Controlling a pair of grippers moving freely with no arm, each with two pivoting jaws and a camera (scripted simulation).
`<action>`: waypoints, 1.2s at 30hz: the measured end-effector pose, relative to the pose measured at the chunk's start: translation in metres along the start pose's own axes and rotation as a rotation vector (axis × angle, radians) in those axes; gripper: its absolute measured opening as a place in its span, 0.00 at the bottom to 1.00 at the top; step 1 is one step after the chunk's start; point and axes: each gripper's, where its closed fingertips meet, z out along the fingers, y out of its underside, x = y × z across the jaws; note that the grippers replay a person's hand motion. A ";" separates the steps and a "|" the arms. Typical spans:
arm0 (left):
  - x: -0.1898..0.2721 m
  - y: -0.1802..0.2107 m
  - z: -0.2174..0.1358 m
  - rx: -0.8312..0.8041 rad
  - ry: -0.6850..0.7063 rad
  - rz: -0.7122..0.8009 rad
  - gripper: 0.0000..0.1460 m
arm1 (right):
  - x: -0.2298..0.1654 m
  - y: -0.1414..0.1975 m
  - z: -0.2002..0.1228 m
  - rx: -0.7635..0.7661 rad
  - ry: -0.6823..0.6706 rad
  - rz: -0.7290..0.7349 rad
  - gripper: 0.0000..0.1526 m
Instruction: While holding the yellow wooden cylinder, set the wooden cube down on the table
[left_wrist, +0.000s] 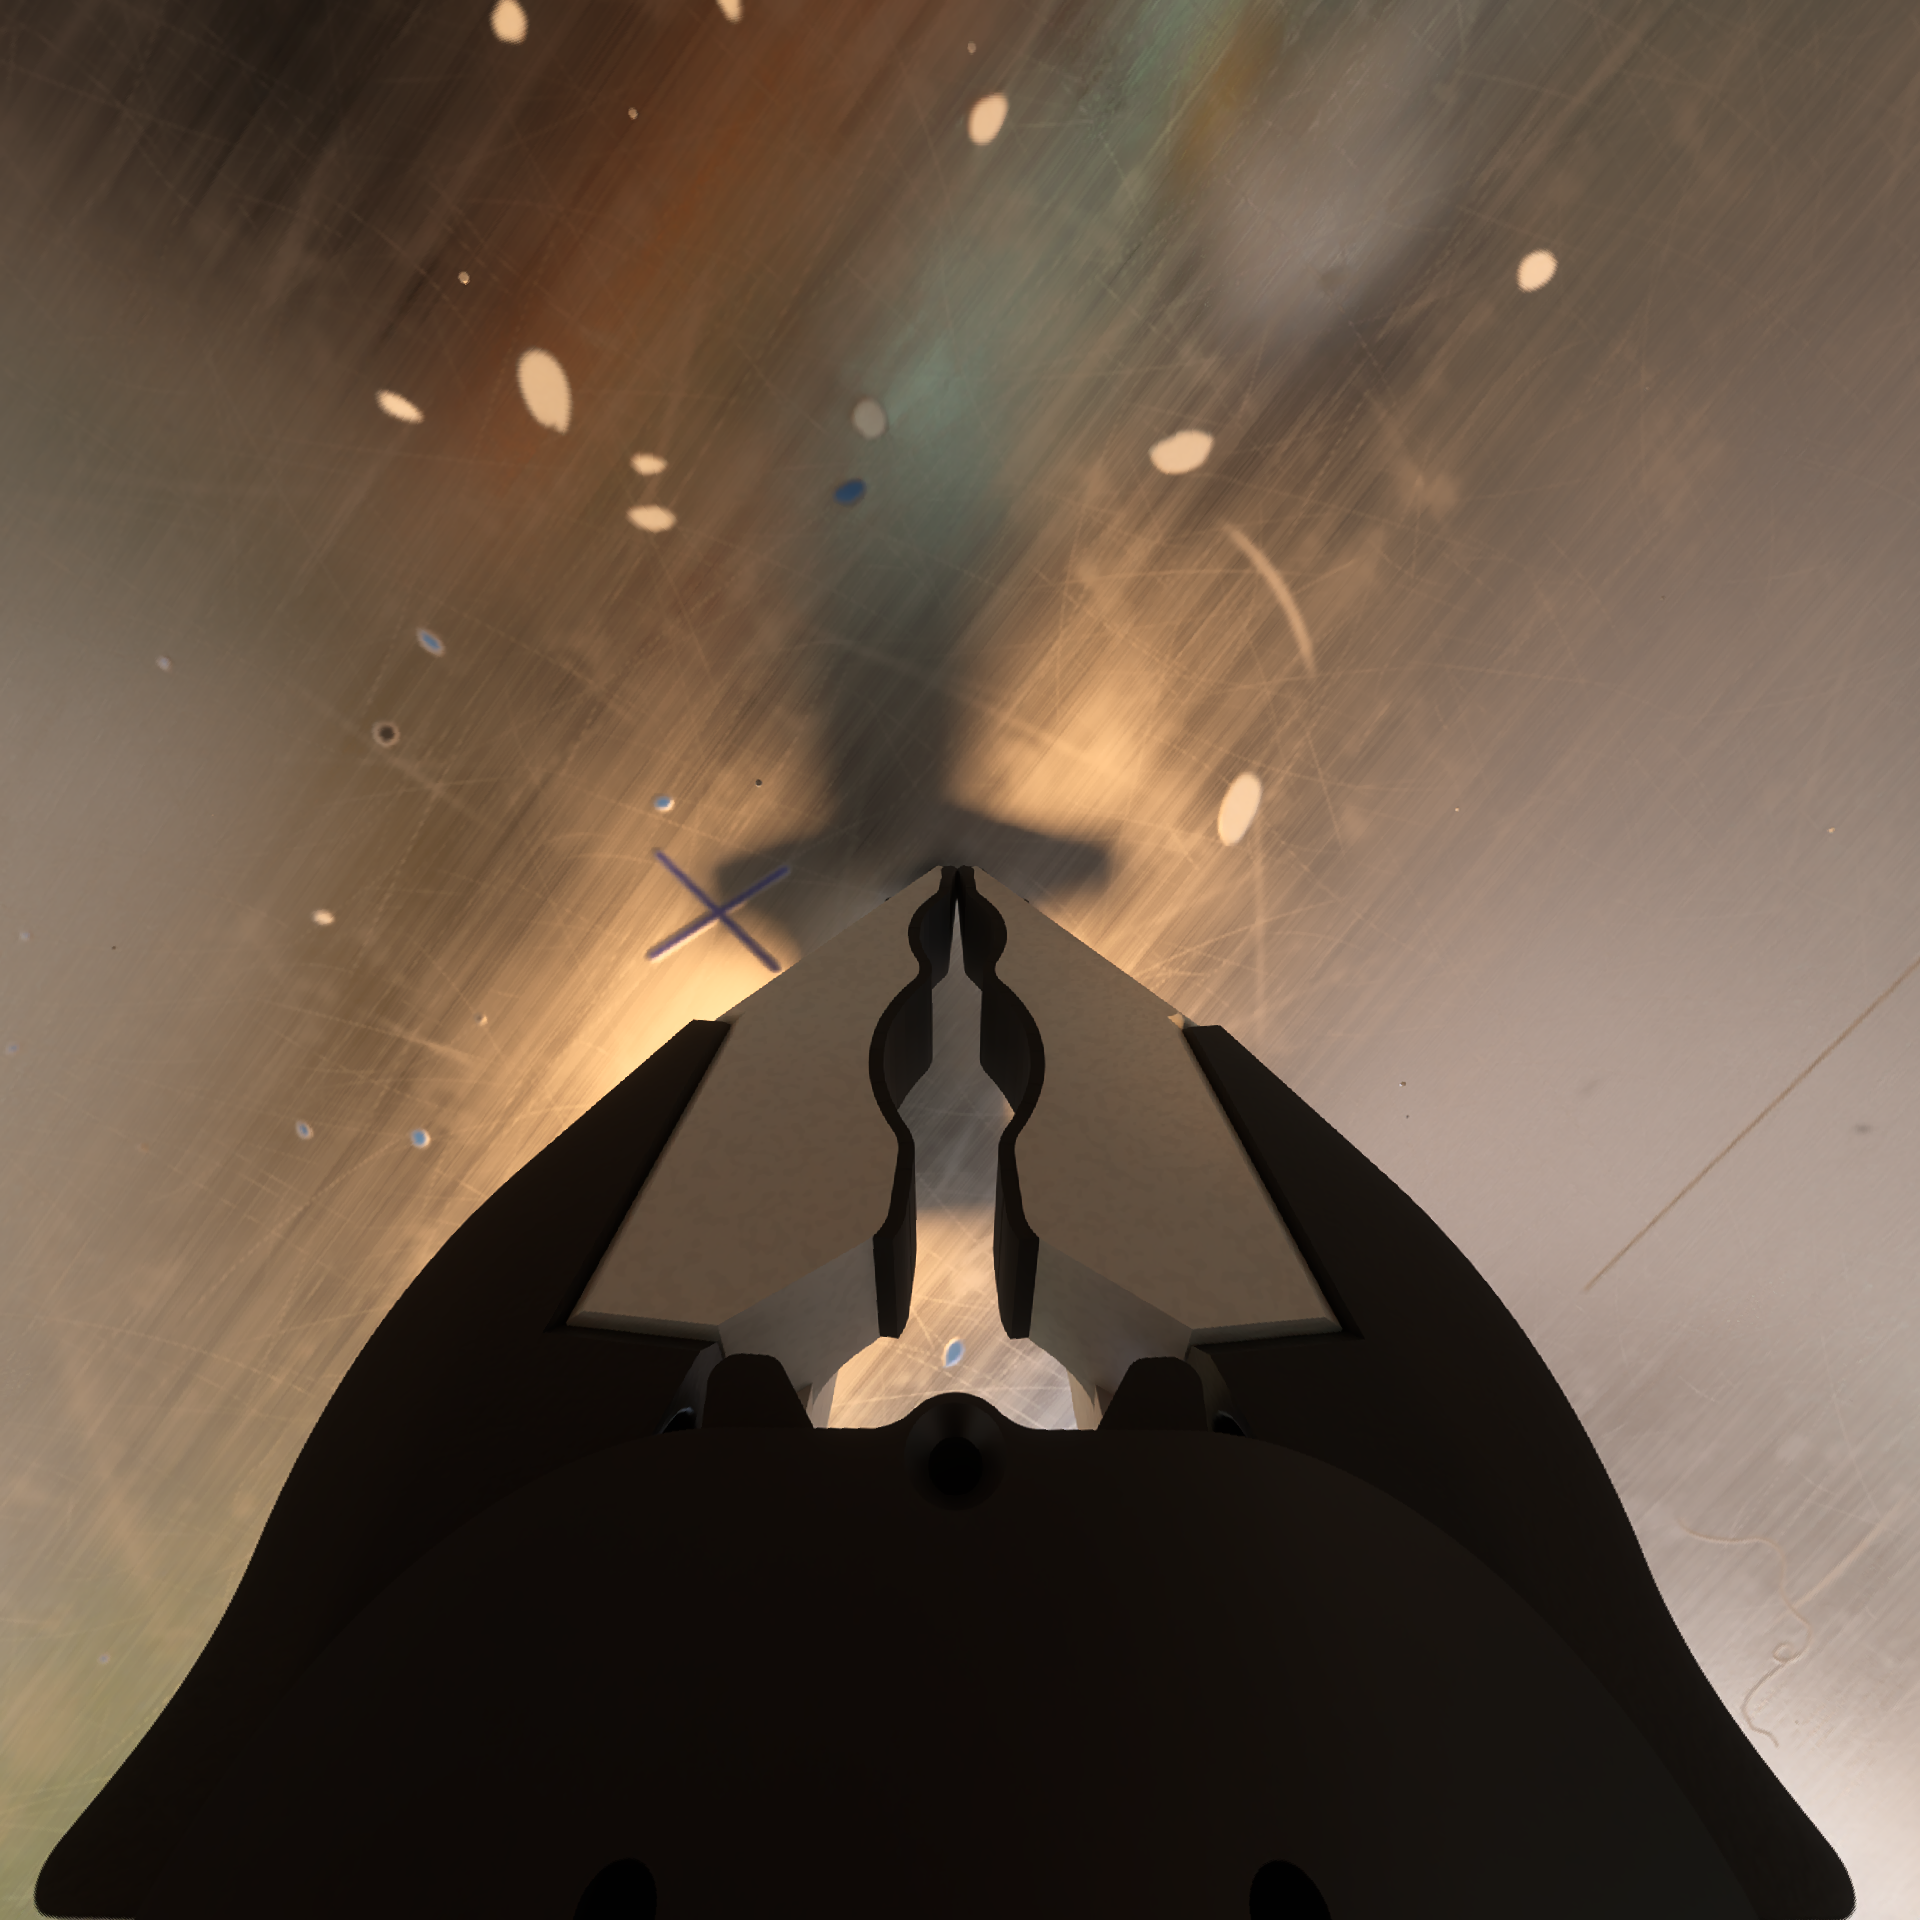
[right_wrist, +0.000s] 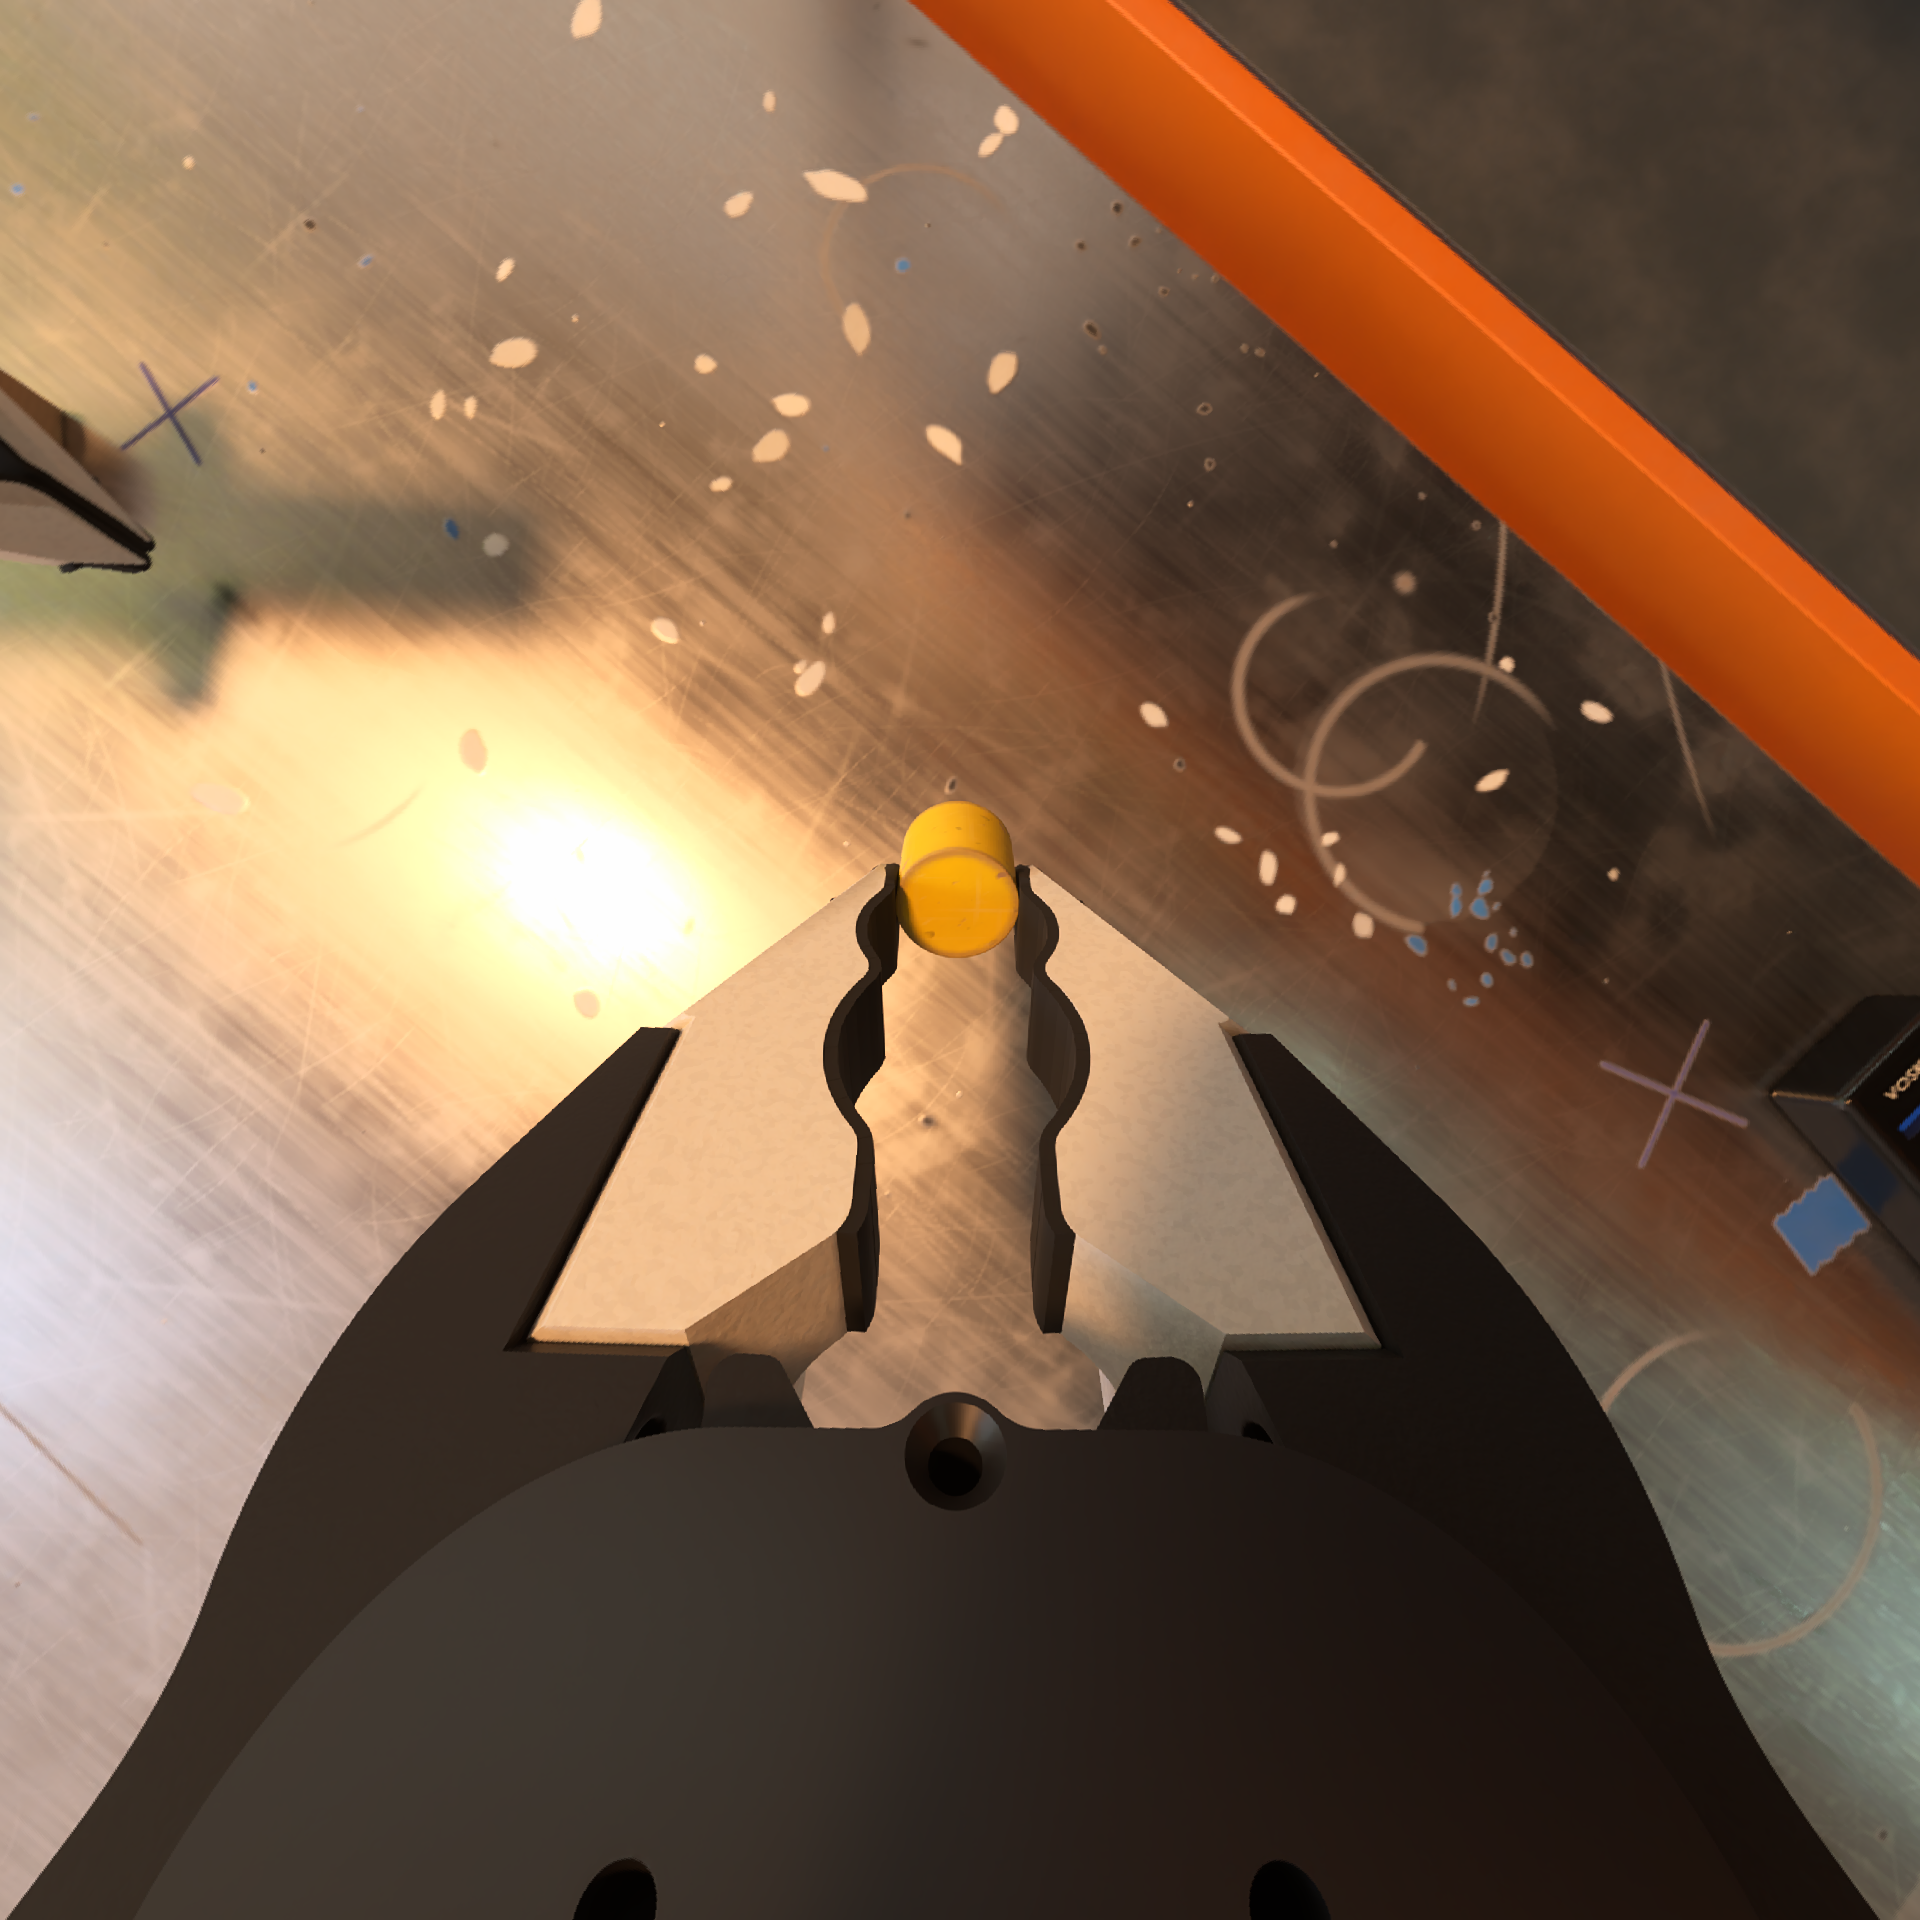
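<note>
Across both views spreads the table (right_wrist: 312, 1039), a scratched metal sheet flecked with pale paint chips and lit by a bright glare at centre left of the right wrist view. An orange bar (right_wrist: 1455, 343) runs diagonally through the upper right of that view, marking the table's edge there, with dark ground beyond it. At the right edge sits part of a dark box (right_wrist: 1860, 1101), with a scrap of blue tape (right_wrist: 1818, 1231) just below it. The right gripper (right_wrist: 956, 883) fills the lower centre, its jaws parted only as far as the yellow wooden cylinder (right_wrist: 957, 883) pinched between its fingertips, clear of the surface. The left gripper (left_wrist: 956, 878) has its tips pressed together on nothing, with bare table ahead and to both sides; it also shows at the left edge of the right wrist view (right_wrist: 73, 499), well apart from the other. A blue cross mark (left_wrist: 717, 912) lies just left of its tips. The wooden cube shows in neither view.
</note>
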 end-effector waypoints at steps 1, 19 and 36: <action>0.000 0.000 0.000 0.000 0.000 -0.001 0.00 | -0.003 0.002 -0.002 0.000 0.001 0.000 0.14; 0.000 0.000 0.000 -0.004 0.009 0.000 0.00 | -0.014 0.008 -0.024 0.055 0.019 0.095 0.14; 0.001 0.000 0.000 -0.005 0.003 0.006 0.00 | 0.011 0.035 -0.024 0.006 0.058 0.169 0.14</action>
